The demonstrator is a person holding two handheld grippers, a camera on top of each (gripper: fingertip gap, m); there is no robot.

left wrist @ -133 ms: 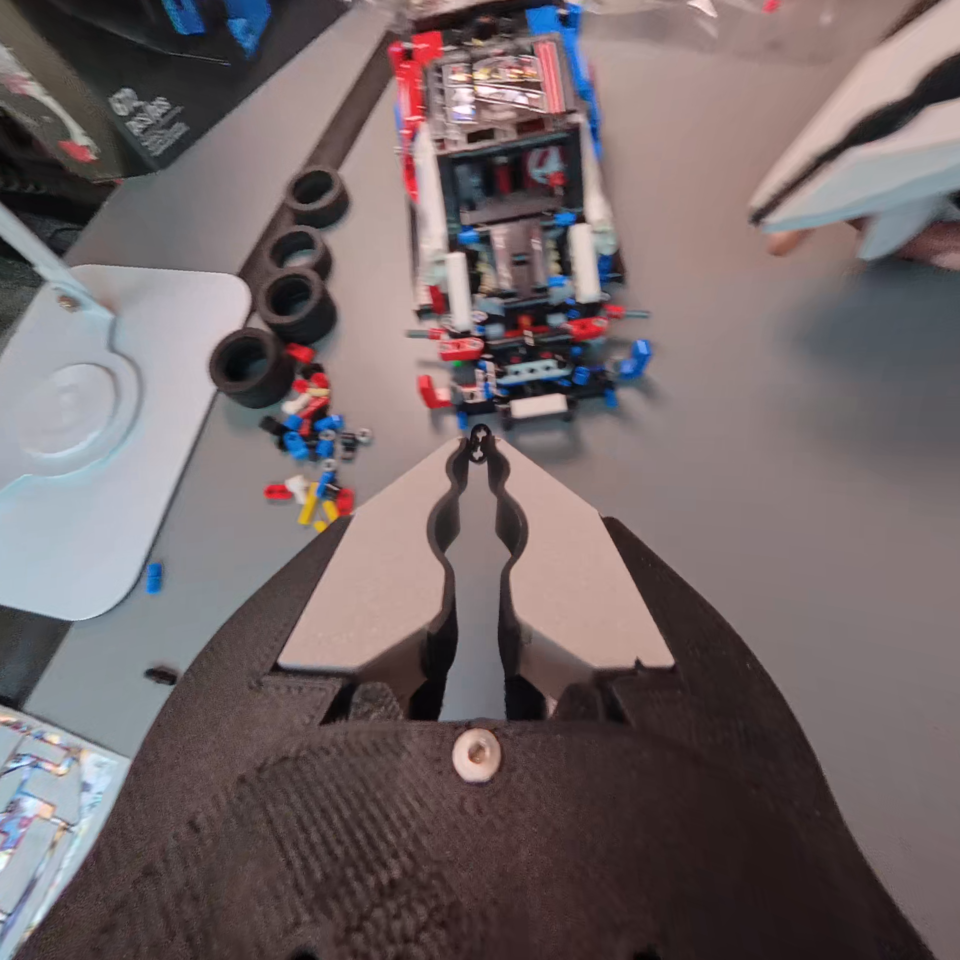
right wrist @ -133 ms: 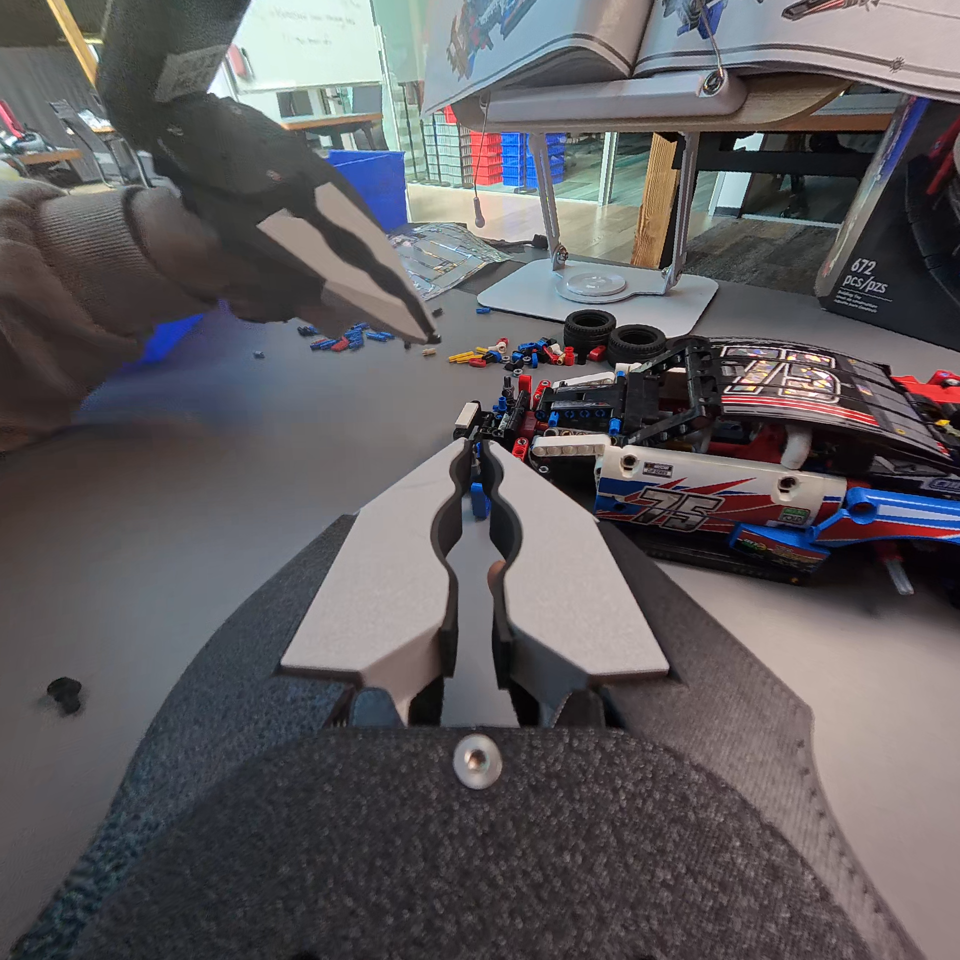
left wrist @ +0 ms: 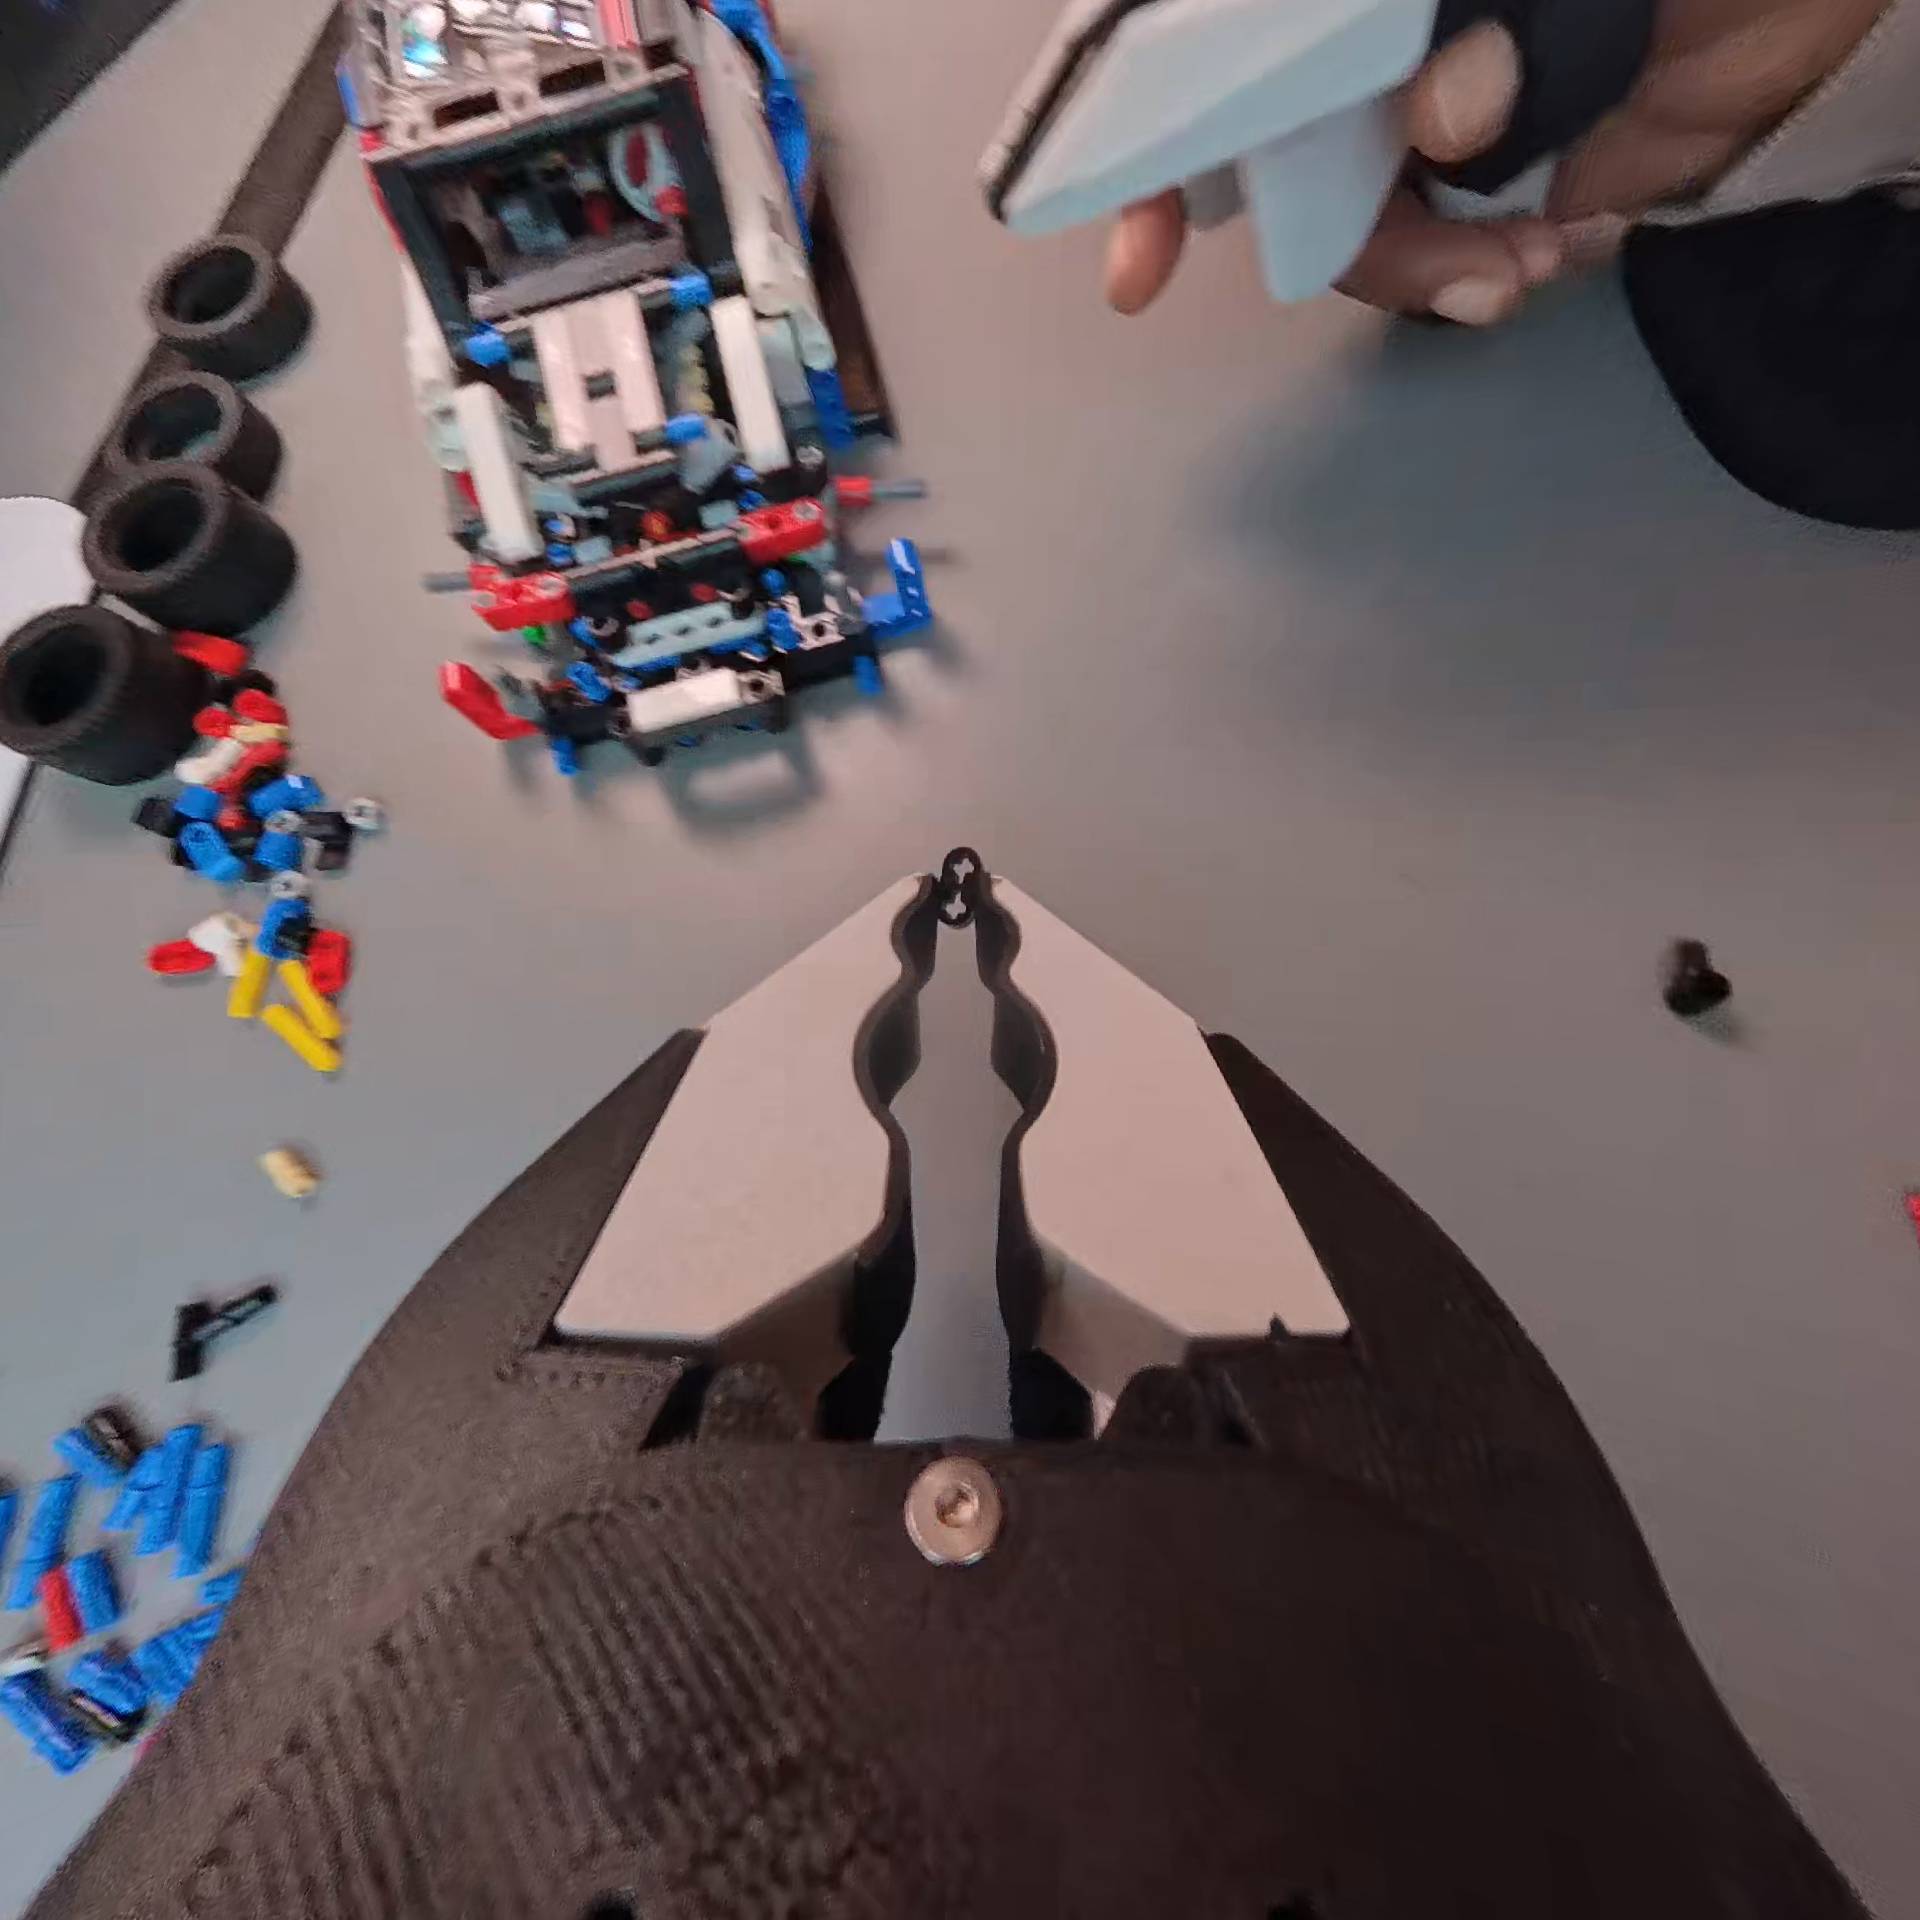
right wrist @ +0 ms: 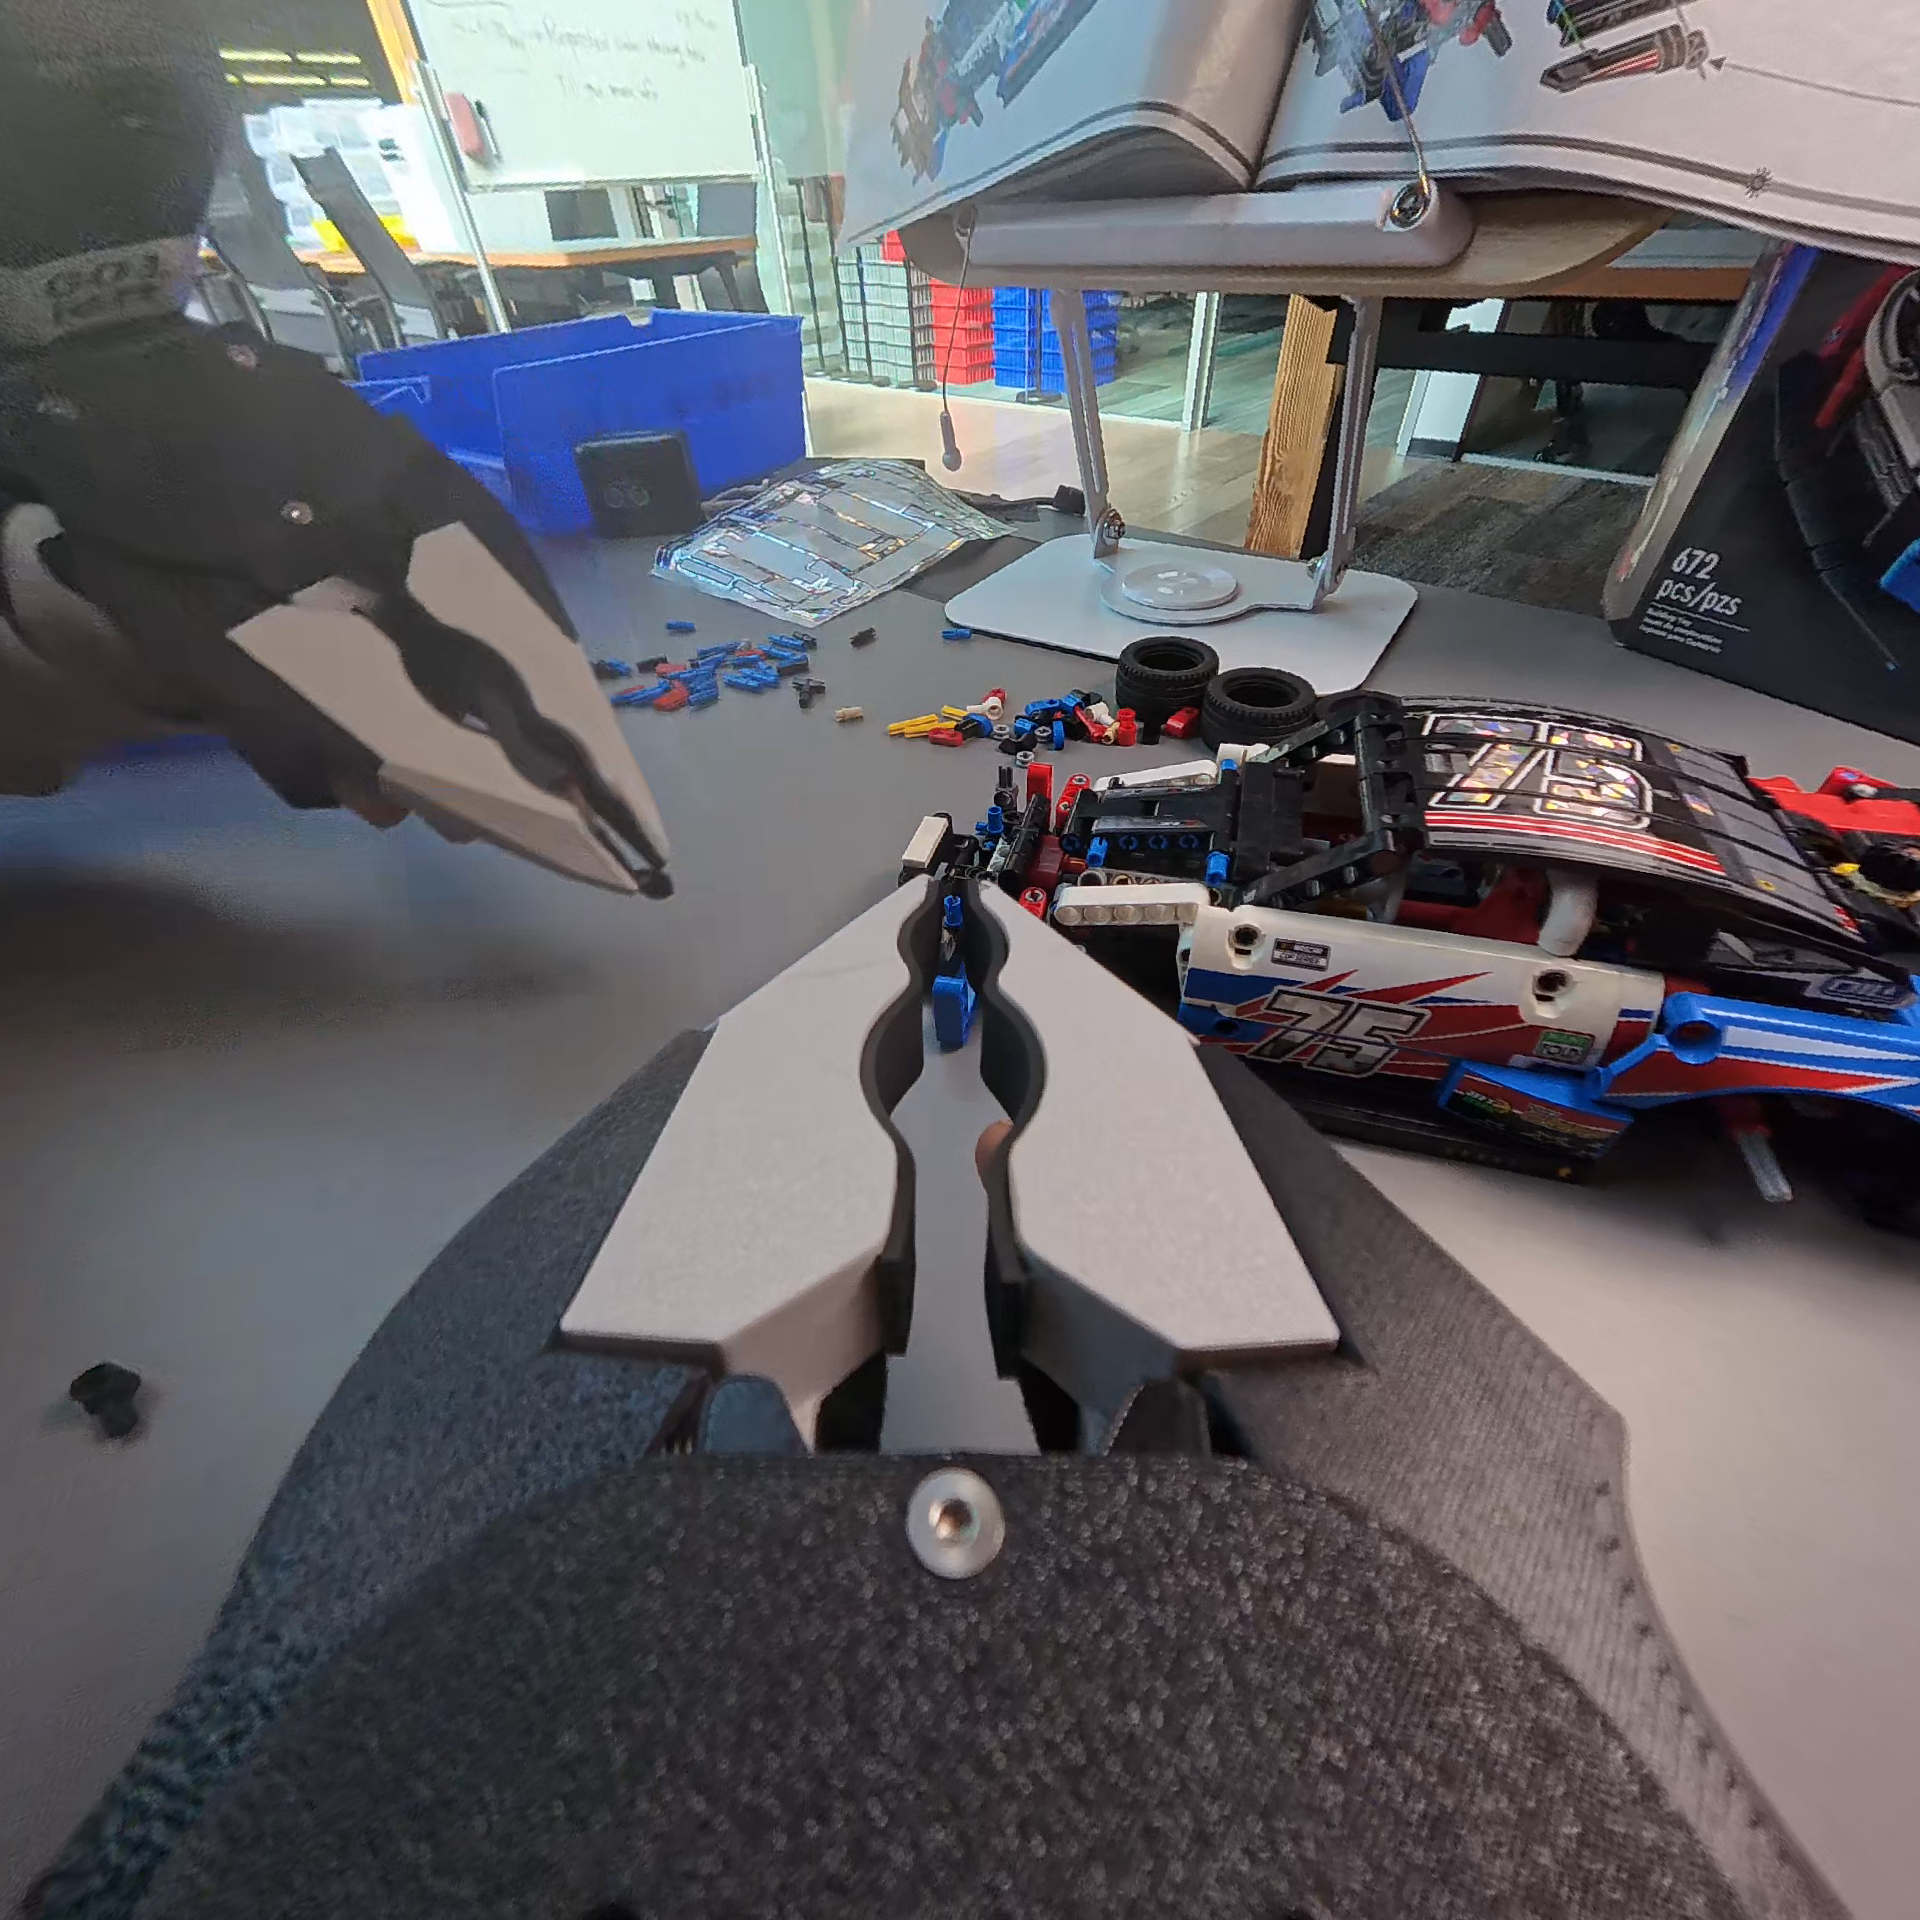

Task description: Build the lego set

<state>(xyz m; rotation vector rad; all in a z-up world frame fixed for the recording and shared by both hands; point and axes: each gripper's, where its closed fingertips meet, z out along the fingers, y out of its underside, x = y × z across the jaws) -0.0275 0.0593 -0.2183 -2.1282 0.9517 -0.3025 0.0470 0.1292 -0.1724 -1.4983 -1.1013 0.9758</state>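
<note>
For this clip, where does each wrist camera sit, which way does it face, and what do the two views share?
Left wrist view: sits on the left gripper, looking steeply down at the lego car nose; its own fingers pinch a small black piece; the right gripper and a hand show top right.
Right wrist view: sits low on the right gripper, facing the car's side; the left gripper shows at left.
Shared: car, tyres, loose pieces.

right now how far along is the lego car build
Most of the car body looks built, with its sides and roof on. The left gripper pinches a small black link; the right gripper is shut on nothing. Four tyres and loose pieces on the table still wait.
</note>
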